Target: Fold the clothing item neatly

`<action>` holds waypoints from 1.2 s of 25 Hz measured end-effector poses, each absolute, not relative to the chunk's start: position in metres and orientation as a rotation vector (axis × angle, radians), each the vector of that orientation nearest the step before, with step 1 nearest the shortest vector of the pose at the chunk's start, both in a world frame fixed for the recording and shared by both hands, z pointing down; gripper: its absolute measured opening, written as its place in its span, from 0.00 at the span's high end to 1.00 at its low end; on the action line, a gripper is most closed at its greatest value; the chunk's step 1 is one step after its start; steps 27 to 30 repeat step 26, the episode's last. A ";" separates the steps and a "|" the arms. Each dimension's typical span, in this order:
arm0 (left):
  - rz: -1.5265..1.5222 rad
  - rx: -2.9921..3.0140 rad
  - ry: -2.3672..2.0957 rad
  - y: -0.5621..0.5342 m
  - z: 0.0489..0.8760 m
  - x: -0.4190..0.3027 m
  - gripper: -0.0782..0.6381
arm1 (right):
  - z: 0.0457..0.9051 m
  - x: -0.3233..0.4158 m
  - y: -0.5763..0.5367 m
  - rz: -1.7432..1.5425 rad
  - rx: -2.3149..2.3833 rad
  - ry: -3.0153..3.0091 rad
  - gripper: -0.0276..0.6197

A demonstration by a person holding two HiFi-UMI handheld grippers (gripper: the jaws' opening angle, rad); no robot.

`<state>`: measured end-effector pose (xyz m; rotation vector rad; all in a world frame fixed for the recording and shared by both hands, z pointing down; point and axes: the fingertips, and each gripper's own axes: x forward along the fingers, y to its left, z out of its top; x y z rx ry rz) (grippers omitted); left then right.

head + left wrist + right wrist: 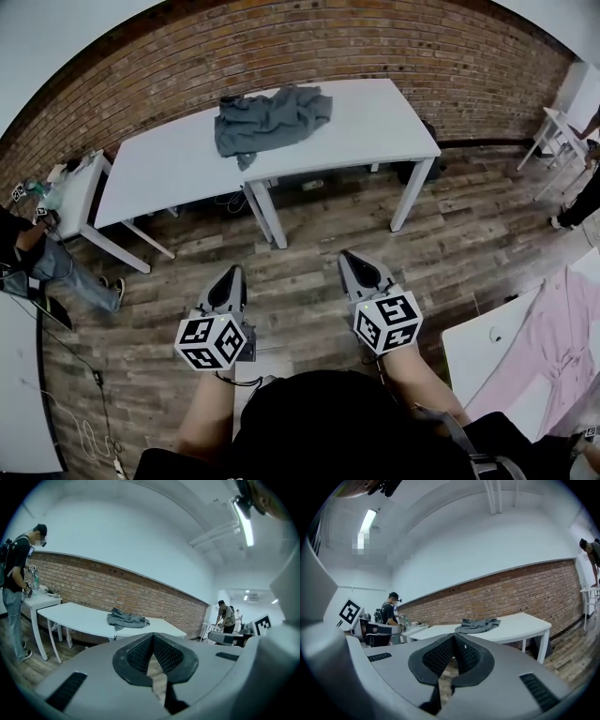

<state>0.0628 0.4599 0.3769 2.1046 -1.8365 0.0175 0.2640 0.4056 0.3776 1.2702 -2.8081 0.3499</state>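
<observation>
Lying crumpled on table (375, 122), grey garment (272, 120), left hand-held gripper (231, 274), right hand-held gripper (350, 257), both clenched empty

The left gripper (152, 639) has its 2 jaws together, with nothing between them. Beyond it, a crumpled grey garment (126, 619) lies on a white table (79, 618) before a brick wall (117, 590). 1 person (16, 569) stands at the left, beside a smaller table (40, 603).

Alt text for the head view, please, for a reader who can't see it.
A crumpled grey garment lies on a white table by a brick wall. The left gripper and right gripper, both shut and empty, point toward it over wooden floor, well short of the table.
</observation>
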 end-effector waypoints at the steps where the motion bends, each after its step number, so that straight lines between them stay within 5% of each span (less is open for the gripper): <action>1: 0.018 2.104 -1.831 0.462 0.379 0.058 0.90 | 0.379 0.261 0.408 0.335 1.275 -2.792 0.96; 30: 0.122 2.191 -1.775 0.515 0.402 0.004 0.89 | 0.384 0.183 0.476 0.345 1.187 -2.770 0.96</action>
